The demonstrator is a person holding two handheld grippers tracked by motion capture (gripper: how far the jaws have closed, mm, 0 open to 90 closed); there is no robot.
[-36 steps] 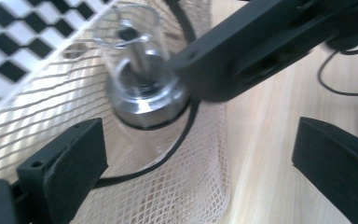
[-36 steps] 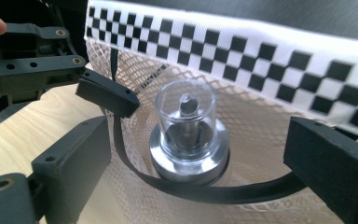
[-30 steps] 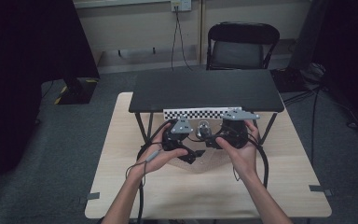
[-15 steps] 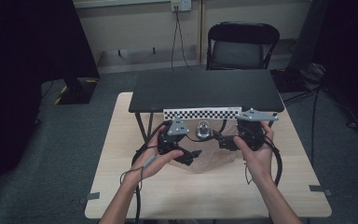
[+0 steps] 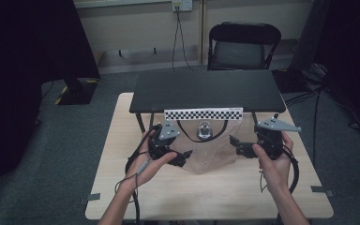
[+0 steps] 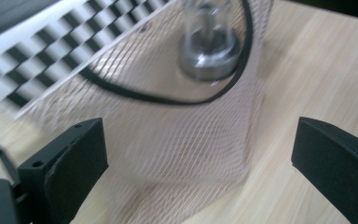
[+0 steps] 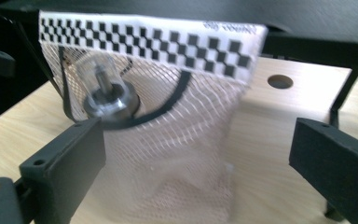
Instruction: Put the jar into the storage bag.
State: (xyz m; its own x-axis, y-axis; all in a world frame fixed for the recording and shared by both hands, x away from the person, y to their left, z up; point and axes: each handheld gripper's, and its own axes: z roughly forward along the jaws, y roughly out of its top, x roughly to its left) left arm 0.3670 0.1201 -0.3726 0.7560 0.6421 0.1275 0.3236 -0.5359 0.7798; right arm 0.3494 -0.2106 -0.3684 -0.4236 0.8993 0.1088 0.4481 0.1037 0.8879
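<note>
Seen from above: a white mesh bag (image 5: 206,145) with a black-and-white checkered band (image 5: 203,114) along its top, hanging from the front edge of a low black shelf (image 5: 206,89) and draping onto a light wooden table (image 5: 206,197). Inside the bag, near the top, a shiny metal knob-like object (image 5: 204,131) with a clear cap, framed by a black cord loop (image 5: 187,131).

At the bag's lower left corner, the left gripper (image 5: 180,158), held in the person's left hand (image 5: 152,157), jaws spread wide and closing on nothing; in the left gripper view, the mesh (image 6: 177,140) sits between and beyond the two black jaws, touching neither as far as can be told.

Just beside the bag's right edge, the right gripper (image 5: 238,146), held in the right hand (image 5: 274,161), a grey three-cornered plate (image 5: 278,125) on top, jaws likewise wide apart and empty. In the right gripper view, bag (image 7: 168,154), checkered band (image 7: 149,39) and metal object (image 7: 109,100) all ahead of the jaws, slightly blurred, with a round hole (image 7: 280,81) in the tabletop to the right.

Behind the table, a black folding chair (image 5: 243,47) against the wall.
</note>
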